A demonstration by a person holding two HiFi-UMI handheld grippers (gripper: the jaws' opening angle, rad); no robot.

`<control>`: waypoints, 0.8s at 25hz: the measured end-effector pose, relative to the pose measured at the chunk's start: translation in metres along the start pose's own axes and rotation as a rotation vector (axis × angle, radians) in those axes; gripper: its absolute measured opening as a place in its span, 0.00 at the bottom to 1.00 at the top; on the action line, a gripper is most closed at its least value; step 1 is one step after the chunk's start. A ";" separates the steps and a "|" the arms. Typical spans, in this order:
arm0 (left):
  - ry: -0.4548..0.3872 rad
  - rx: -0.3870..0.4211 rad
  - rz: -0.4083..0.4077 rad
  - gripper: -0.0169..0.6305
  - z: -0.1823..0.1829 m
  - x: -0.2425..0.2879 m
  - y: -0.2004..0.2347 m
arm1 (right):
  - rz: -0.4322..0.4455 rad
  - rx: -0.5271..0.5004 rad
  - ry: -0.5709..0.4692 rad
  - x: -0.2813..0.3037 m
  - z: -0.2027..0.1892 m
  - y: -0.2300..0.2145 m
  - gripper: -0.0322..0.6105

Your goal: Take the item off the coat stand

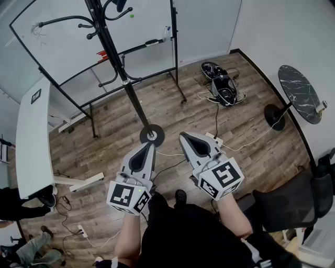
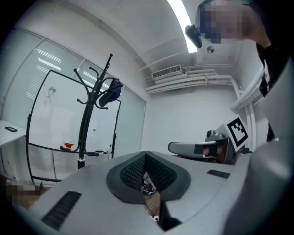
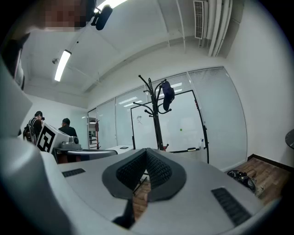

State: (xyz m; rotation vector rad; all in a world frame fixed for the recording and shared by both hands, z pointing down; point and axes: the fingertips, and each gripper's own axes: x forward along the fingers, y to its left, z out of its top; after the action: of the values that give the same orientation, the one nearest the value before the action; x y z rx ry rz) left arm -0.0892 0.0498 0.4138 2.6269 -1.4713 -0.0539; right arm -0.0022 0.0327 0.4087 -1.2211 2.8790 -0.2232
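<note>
The black coat stand (image 1: 116, 60) rises from a round base (image 1: 152, 135) on the wood floor just ahead of me. A dark blue item (image 2: 111, 94) hangs from one of its upper hooks, and the right gripper view shows this item (image 3: 167, 94) too. In the head view only a dark bit of it (image 1: 120, 4) shows at the top edge. My left gripper (image 1: 151, 146) is shut and holds nothing, its tip just short of the base. My right gripper (image 1: 183, 136) beside it is also shut and holds nothing. Both are well below and apart from the item.
A rolling whiteboard (image 1: 78, 42) stands behind the coat stand. A white table (image 1: 32, 141) is on the left, and a round dark marble table (image 1: 299, 93) and an office chair (image 1: 293, 201) on the right. A device with cables (image 1: 222, 86) lies on the floor. People (image 3: 32, 126) stand further off.
</note>
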 end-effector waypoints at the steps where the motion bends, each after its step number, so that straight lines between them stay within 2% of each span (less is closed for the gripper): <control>1: -0.001 0.003 -0.001 0.05 0.000 0.000 0.000 | 0.001 -0.007 -0.002 0.000 0.001 0.001 0.10; 10: 0.004 0.020 -0.002 0.05 0.004 0.006 -0.004 | 0.001 -0.025 -0.009 -0.003 0.005 -0.001 0.10; 14: 0.009 0.029 0.015 0.05 0.004 0.012 -0.007 | -0.019 -0.002 -0.026 -0.006 0.011 -0.014 0.10; 20: 0.009 0.033 0.036 0.05 0.002 0.020 -0.012 | 0.015 -0.018 -0.015 -0.012 0.011 -0.020 0.10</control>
State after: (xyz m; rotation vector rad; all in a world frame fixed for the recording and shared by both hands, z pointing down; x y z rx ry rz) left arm -0.0683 0.0386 0.4105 2.6221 -1.5285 -0.0142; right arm 0.0213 0.0263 0.3998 -1.1988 2.8826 -0.1871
